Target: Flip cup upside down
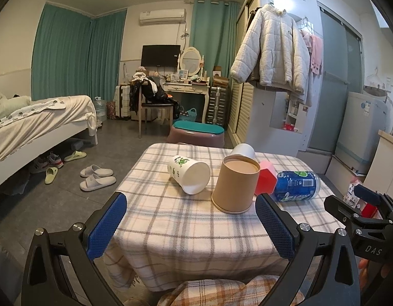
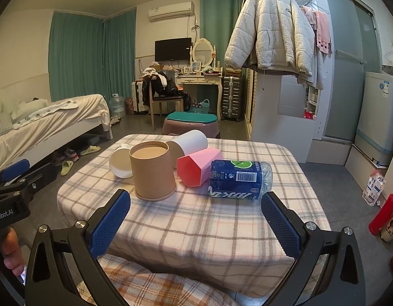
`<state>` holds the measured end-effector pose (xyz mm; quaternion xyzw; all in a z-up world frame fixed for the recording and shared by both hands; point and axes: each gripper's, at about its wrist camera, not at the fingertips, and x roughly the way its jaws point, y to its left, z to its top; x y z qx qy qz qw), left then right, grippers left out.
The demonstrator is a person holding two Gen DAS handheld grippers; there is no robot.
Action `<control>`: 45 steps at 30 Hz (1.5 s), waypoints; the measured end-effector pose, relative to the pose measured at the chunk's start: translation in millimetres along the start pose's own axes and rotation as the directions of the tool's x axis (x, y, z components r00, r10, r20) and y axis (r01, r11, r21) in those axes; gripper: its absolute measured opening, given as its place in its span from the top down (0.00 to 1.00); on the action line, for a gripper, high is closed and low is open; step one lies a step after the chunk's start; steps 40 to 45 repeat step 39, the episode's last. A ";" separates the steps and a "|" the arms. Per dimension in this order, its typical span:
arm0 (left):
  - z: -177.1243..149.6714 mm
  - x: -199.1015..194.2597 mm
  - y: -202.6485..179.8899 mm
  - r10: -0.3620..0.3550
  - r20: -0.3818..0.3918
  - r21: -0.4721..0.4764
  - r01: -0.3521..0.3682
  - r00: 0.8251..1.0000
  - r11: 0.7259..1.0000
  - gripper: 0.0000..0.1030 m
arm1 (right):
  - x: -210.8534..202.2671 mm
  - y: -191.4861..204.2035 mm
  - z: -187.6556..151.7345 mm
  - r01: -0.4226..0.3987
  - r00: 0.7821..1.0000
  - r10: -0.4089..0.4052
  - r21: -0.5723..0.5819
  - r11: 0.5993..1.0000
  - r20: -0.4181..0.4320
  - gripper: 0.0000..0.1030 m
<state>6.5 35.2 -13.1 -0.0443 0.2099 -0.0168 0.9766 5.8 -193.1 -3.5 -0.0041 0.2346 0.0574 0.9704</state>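
Note:
A brown paper cup (image 1: 236, 185) (image 2: 152, 170) stands rim down on the checked tablecloth (image 1: 186, 227) (image 2: 209, 224), its base facing up. A white cup with green print (image 1: 188, 177) (image 2: 120, 162) lies on its side to its left. A plain white cup (image 1: 243, 151) (image 2: 188, 145) and a pink-red hexagonal cup (image 1: 267, 180) (image 2: 198, 169) lie on their sides behind it. My left gripper (image 1: 190, 225) is open and empty, just short of the brown cup. My right gripper (image 2: 194, 223) is open and empty at the table's near edge.
A blue soda can (image 1: 297, 185) (image 2: 238, 179) lies on its side at the right of the cups. A purple stool (image 1: 196, 134) stands beyond the table. A bed (image 1: 30, 127) is at the left, a red bottle (image 2: 384, 213) on the floor at the right.

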 end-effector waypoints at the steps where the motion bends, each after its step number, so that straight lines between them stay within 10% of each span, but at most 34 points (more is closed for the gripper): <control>1: 0.0 0.0 0.0 0.001 0.001 -0.001 -0.001 1.000 1.000 0.00 | 0.1 -0.3 -0.6 -0.001 1.000 0.001 0.001 1.000 0.000 0.00; 45: -4.0 -2.1 -2.0 0.008 0.014 0.012 -0.008 1.000 1.000 0.00 | 4.3 -3.1 -9.5 0.001 1.000 0.000 0.018 1.000 -0.018 0.00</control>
